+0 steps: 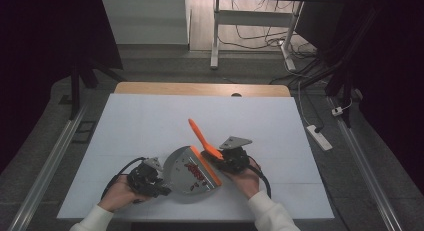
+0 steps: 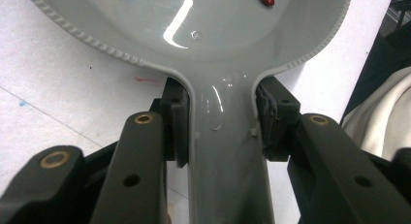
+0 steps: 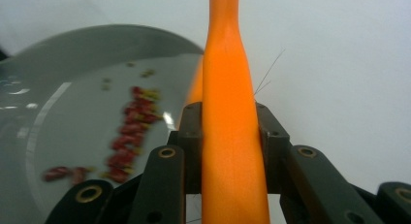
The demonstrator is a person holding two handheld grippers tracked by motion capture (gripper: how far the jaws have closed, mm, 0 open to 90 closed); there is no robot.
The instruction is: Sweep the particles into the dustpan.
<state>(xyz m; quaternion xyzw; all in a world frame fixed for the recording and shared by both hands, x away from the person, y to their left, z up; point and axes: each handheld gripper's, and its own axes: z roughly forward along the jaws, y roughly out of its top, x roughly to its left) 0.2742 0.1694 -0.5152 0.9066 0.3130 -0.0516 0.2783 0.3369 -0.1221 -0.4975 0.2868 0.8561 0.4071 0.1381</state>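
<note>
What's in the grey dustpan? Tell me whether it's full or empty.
Neither: the dustpan holds a small scatter of red and yellowish bits, clustered in a line near the orange brush; most of its grey floor is bare.

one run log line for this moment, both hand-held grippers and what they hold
left hand-held gripper: shut on dustpan handle | right hand-held gripper: shut on orange brush handle | red bits in pan | table

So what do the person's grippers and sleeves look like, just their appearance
Both grippers are black. The left gripper and the right gripper each carry a grey three-cornered plate on top and trail a black cable. Up close, the black fingers have blocky pads, and the linkage arms show brass-coloured pivot rings and small holes. The person wears white sleeves.
</note>
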